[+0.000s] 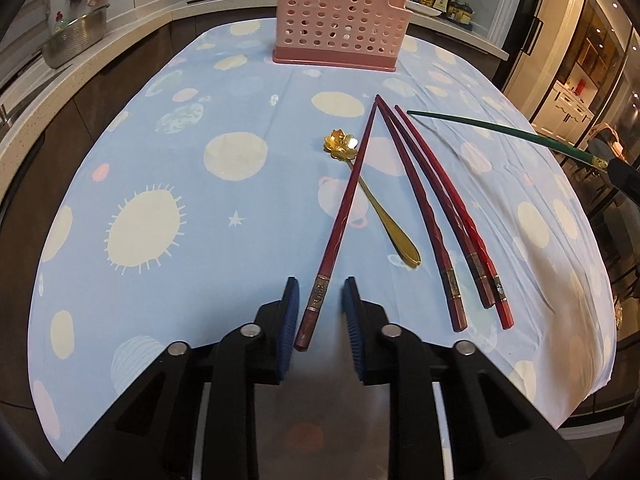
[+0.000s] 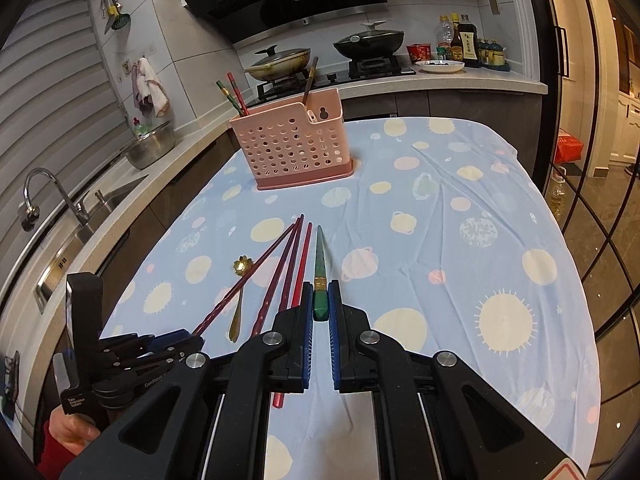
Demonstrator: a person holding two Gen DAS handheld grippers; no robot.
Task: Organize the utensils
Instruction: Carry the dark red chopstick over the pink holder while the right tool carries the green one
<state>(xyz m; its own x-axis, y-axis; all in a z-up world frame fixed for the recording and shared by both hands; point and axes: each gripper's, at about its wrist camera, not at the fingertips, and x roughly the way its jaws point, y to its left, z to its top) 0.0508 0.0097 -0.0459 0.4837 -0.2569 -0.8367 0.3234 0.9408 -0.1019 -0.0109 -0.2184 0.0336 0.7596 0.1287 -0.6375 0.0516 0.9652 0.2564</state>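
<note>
Your table [image 2: 460,208] under its planet-print cloth carries the whole job. The pink caddy [image 2: 294,148] stands at the far end, already holding three utensils: a green chopstick, a red one, and a dark-handled piece. Left on the cloth: four red chopsticks [image 1: 416,196] and one gold flower spoon [image 1: 372,208], so I judge you under halfway. Your right gripper [image 2: 320,300] clamps the green chopstick [image 2: 321,264] by its butt, lifted clear. Your left gripper [image 1: 319,292] straddles the leftmost red chopstick [image 1: 344,216], jaws narrow, pads not yet touching it.
</note>
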